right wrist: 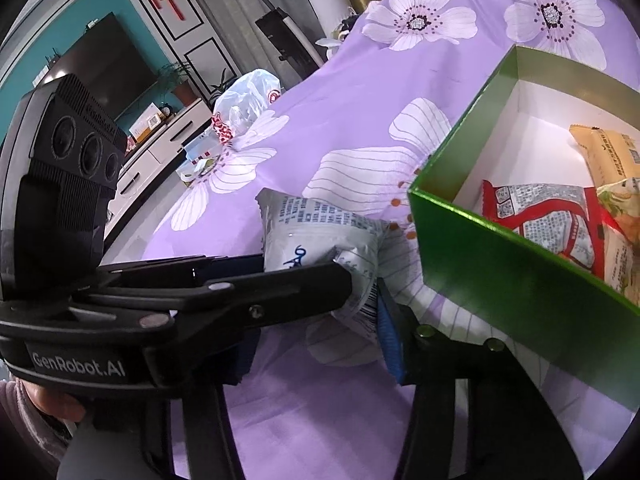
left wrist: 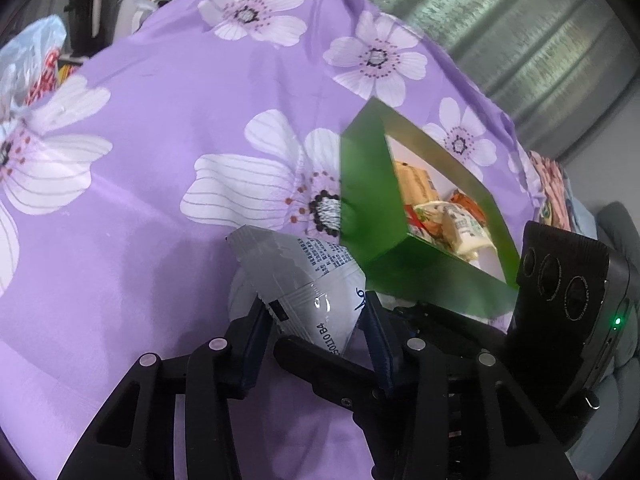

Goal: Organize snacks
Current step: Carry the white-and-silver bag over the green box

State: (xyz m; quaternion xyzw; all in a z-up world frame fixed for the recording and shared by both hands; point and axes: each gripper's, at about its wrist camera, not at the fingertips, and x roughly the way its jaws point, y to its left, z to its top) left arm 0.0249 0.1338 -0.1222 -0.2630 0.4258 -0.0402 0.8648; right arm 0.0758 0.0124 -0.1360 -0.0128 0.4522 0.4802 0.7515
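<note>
**Both tongs at one grey packet beside the green box**

Your left tongs [left wrist: 316, 312] are closed on the grey snack packet [left wrist: 304, 280]: in the left wrist view both dark pads press its lower end, and the packet creases between them. The packet sits low over the purple flowered cloth [left wrist: 160, 160] that covers the table, just beside the near corner of the green box [left wrist: 368, 200].

Your right tongs [right wrist: 320, 312] reach the same packet [right wrist: 316, 232] from the other side. The blue-padded finger [right wrist: 390, 332] lies against its barcoded end, while the left tool's black finger crosses in front and hides the opposite pad (so you cannot tell from either view whether the right pair truly clamps or only brackets it).

The green box stands open on the cloth [right wrist: 340, 100], touching or nearly touching the packet's corner. Inside, against its white floor, lie a red-and-white packet [right wrist: 544, 220], a tan wrapped bar [right wrist: 604, 152] and a pale green-printed packet [right wrist: 624, 208], piled toward one side.

Farther back on the cloth sits a clear plastic bag [right wrist: 248, 96] with red print, well apart from the box.
</note>
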